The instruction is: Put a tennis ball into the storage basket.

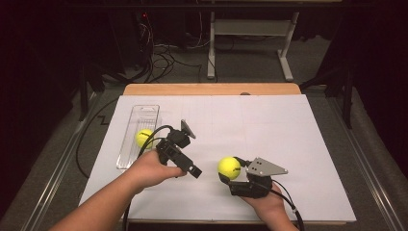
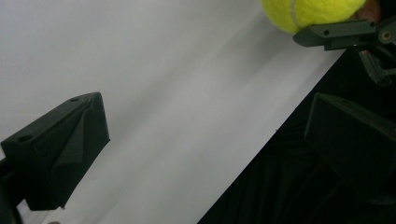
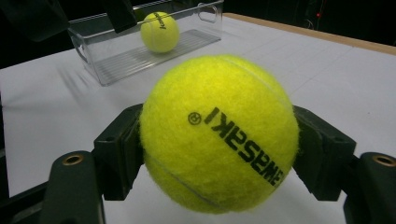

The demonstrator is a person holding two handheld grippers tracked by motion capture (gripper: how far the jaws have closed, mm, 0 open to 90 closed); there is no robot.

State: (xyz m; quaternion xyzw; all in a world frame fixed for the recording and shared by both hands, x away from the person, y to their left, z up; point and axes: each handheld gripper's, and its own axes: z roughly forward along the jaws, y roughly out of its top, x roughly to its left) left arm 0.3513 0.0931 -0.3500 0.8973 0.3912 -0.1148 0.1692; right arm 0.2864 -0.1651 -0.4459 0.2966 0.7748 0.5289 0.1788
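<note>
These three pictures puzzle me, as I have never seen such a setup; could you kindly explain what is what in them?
No robot is at work here: a person holds a hand-held tool with two black jaws in each hand. The high view looks down on a table covered with white paper, with the forearms coming in from the bottom. The other two pictures come from small cameras riding on the tools, looking along their jaws.

The right gripper is shut on a yellow tennis ball; its own view shows a jaw pressing each side. The left gripper is open with nothing between its jaws, which frame bare paper in its own view.

On the paper lies a clear plastic tray with a second tennis ball in it.
</note>
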